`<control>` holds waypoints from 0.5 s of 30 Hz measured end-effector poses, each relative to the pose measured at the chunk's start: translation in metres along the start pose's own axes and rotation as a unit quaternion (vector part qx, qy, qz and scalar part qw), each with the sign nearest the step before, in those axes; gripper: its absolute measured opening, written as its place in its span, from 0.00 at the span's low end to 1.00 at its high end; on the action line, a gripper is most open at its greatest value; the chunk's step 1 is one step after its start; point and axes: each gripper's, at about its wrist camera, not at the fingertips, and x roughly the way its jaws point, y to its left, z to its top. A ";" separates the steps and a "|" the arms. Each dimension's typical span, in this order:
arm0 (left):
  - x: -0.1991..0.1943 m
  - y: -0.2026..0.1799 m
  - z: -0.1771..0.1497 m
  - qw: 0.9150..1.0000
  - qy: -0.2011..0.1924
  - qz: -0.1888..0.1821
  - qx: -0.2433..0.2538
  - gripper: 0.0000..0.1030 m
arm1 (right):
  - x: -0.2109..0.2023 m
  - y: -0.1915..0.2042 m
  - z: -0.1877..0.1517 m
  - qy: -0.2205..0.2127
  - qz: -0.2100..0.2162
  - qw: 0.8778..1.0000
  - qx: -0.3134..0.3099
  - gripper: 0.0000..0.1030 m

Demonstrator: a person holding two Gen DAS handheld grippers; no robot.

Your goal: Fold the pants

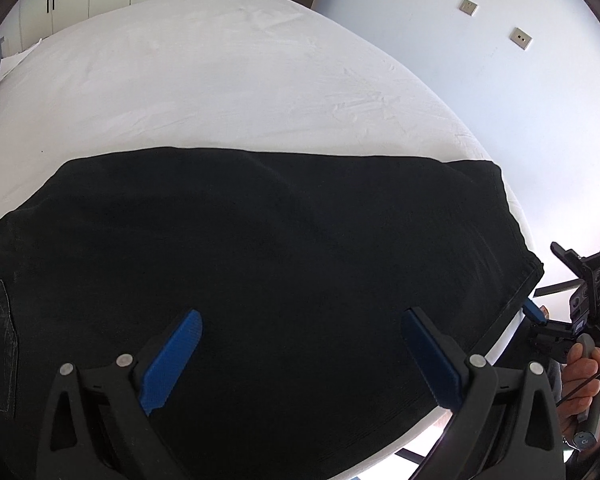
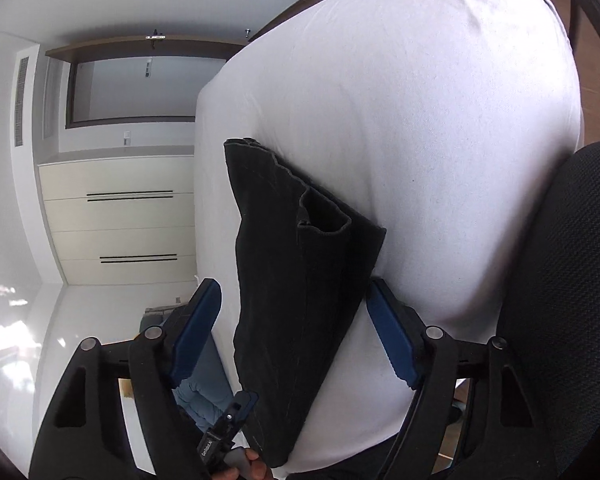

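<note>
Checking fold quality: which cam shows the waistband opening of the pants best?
Right wrist view: the pants lie folded on the bed, waistband opening facing the lens. Left wrist view shows only their flat black top and a pocket seam, no opening.

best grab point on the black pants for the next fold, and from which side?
I'd take the pants at the stacked waistband end, coming in from the mattress edge side. That end shows thick layered hems with a raised lip, so pads can slide under. Both tools, left and right, are open and hold nothing.
</note>
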 end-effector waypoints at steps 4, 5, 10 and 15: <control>0.012 0.003 -0.004 1.000 0.018 0.008 -0.007 0.99 | -0.007 -0.002 0.005 -0.018 0.036 0.999 0.018 0.66; 0.012 0.002 -0.005 1.000 0.019 0.011 -0.005 0.99 | -0.006 -0.004 0.006 -0.023 0.044 0.998 0.025 0.64; 0.018 -0.001 -0.006 0.999 0.028 0.025 0.001 0.99 | -0.002 -0.004 0.012 -0.040 0.057 0.997 0.034 0.51; 0.022 -0.006 -0.008 0.999 0.030 0.035 0.009 0.99 | 0.009 -0.004 0.009 -0.047 0.052 0.997 0.036 0.34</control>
